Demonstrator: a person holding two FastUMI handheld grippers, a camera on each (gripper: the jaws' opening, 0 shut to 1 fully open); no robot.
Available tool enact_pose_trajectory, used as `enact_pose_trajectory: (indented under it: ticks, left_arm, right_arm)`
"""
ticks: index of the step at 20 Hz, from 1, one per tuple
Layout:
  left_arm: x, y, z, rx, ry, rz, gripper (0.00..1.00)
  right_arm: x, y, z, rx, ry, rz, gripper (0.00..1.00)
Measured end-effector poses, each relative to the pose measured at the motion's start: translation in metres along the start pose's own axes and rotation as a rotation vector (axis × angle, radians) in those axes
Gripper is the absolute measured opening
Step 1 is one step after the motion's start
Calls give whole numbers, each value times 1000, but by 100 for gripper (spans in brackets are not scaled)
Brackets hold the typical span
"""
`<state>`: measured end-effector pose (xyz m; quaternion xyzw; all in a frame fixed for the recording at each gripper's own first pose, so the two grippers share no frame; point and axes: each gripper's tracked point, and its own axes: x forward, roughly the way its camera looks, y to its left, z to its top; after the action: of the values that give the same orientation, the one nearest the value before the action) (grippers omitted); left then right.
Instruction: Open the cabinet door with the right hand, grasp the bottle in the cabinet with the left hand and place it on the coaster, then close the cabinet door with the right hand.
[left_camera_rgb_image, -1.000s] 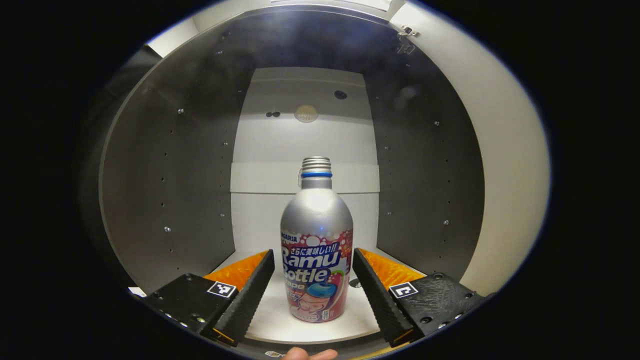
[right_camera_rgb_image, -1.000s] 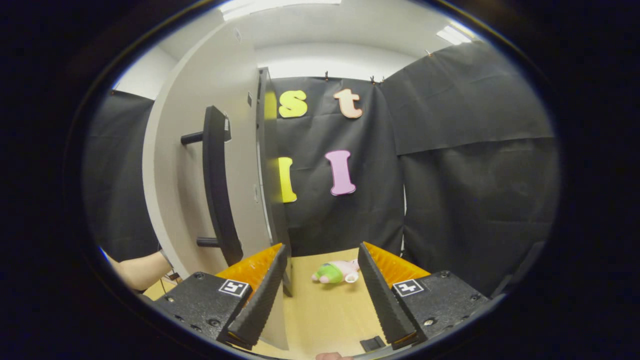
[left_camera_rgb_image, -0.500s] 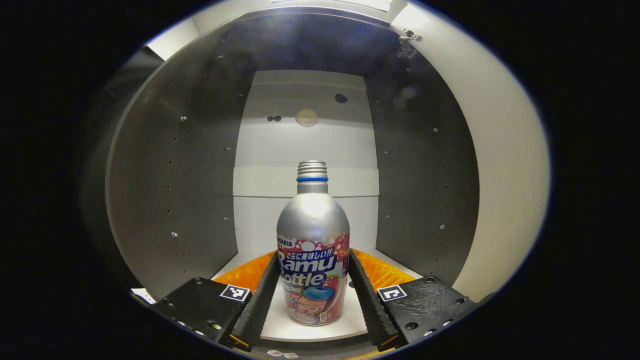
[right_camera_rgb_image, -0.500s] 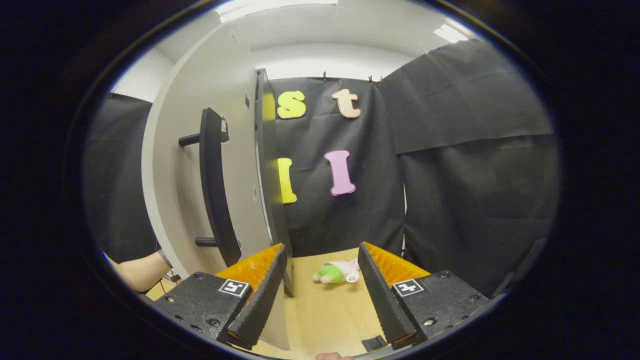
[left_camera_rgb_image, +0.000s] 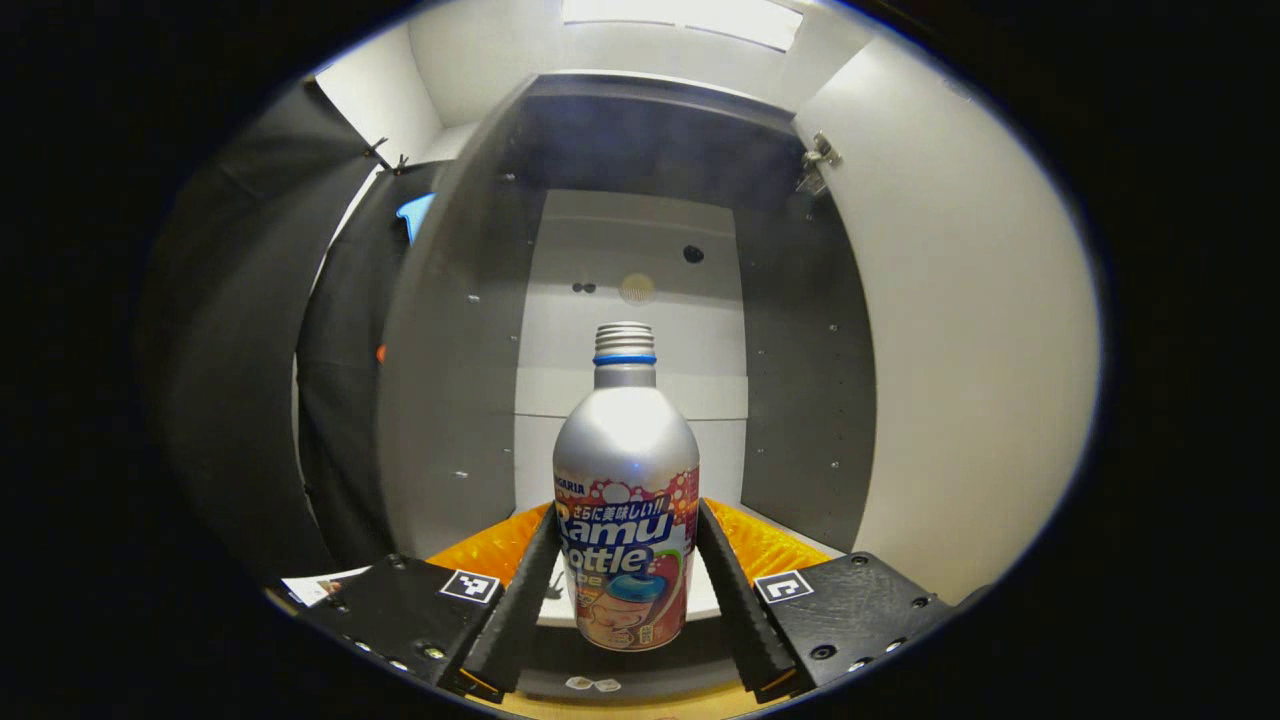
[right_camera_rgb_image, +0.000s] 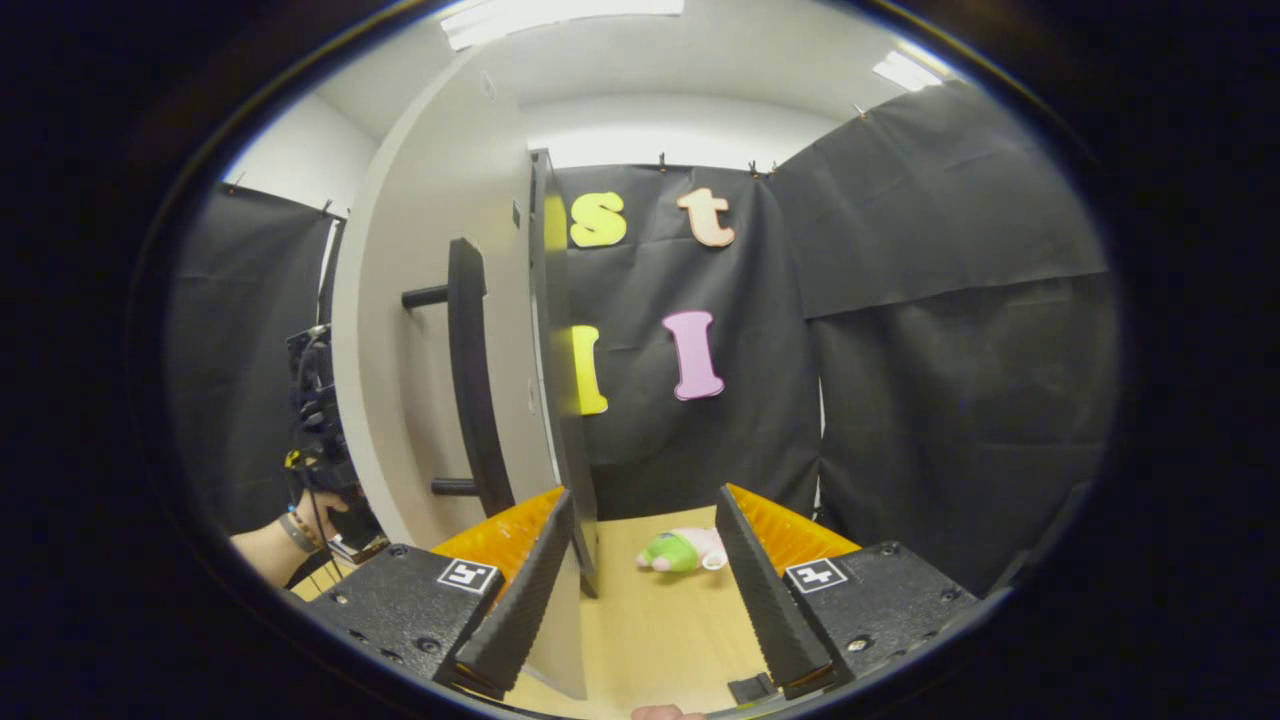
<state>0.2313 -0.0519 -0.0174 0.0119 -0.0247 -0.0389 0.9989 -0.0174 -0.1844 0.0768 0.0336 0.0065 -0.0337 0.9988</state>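
Left gripper (left_camera_rgb_image: 625, 590) fingers are clamped on the upright bottle (left_camera_rgb_image: 626, 500), just in front of the open cabinet (left_camera_rgb_image: 800, 400). Right gripper (right_camera_rgb_image: 645, 590) is spread wide, empty, beside the open door (right_camera_rgb_image: 440, 300) over the desk (right_camera_rgb_image: 650, 620)

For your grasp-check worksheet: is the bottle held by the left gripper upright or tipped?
Upright. In the left gripper view the bottle stands vertical, its threaded neck on top, with the left gripper closed on its lower body from both sides.

Bright ceiling lights (right_camera_rgb_image: 560, 12) overhead, dim cabinet interior (left_camera_rgb_image: 640, 140), sharp focus, fisheye-bent edges.
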Motion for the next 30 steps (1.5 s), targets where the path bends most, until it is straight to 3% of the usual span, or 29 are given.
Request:
enact_pose_trajectory:
  ticks: [5,10,17,22,30]
  left_arm:
    - [-79,26,-23,68,-6,50,77]
    - [-147,46,-76,81,18,92,77]
    - [-214,102,-165,62,107,298,77]
    - [-241,138,-220,54,129,427,78]
    - [-242,164,-288,32,242,471,77]
  right_arm:
    - [0,-1,0,-18,-10,4,90]
    - [0,4,-2,12,-2,11,90]
    - [2,7,0,43,-18,18,90]
    - [4,0,2,19,-29,-26,90]
    - [3,-3,6,31,-34,-69,90]
